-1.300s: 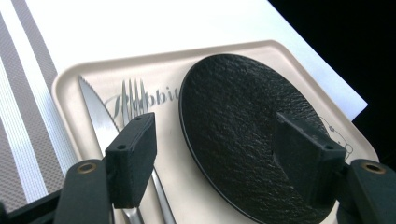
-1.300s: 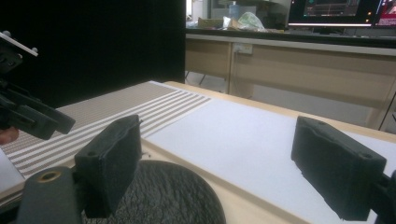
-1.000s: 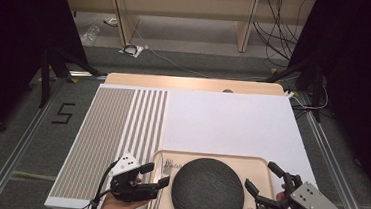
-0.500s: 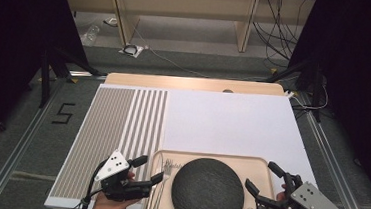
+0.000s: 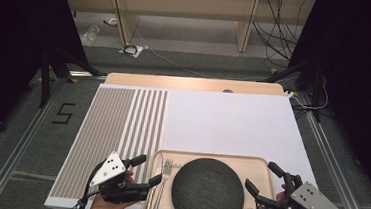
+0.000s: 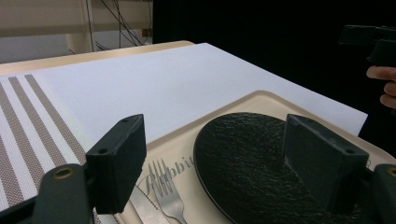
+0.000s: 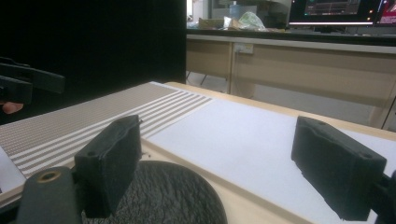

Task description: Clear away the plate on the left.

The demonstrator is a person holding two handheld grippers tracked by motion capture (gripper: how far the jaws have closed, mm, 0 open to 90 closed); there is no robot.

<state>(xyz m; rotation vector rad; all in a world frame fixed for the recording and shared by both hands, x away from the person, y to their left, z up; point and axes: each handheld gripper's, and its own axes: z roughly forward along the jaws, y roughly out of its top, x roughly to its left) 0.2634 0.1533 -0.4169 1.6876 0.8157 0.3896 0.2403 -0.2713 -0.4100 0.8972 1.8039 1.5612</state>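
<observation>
A dark round plate [image 5: 208,190] lies on a beige tray [image 5: 209,156] at the table's near edge. A fork [image 5: 164,170] and a knife [image 6: 142,207] lie on the tray left of the plate. My left gripper [image 5: 148,169] hovers at the tray's left rim over the cutlery; its jaws have just been opening and hold nothing. In its own view the left gripper [image 6: 219,163] frames the plate [image 6: 252,158] and fork [image 6: 166,191]. My right gripper [image 5: 260,175] stands open by the tray's right side. Its own view shows the right gripper [image 7: 229,172] empty above the plate [image 7: 173,196].
A placemat with brown stripes [image 5: 116,129] covers the table's left half and a plain white sheet [image 5: 232,123] the right. Beyond the wooden table edge [image 5: 190,83] are a floor with cables and bench legs. Dark curtains flank both sides.
My left gripper has shifted slightly left, away from the plate, and its jaws stand a little wider. The right gripper has stayed where it was.
</observation>
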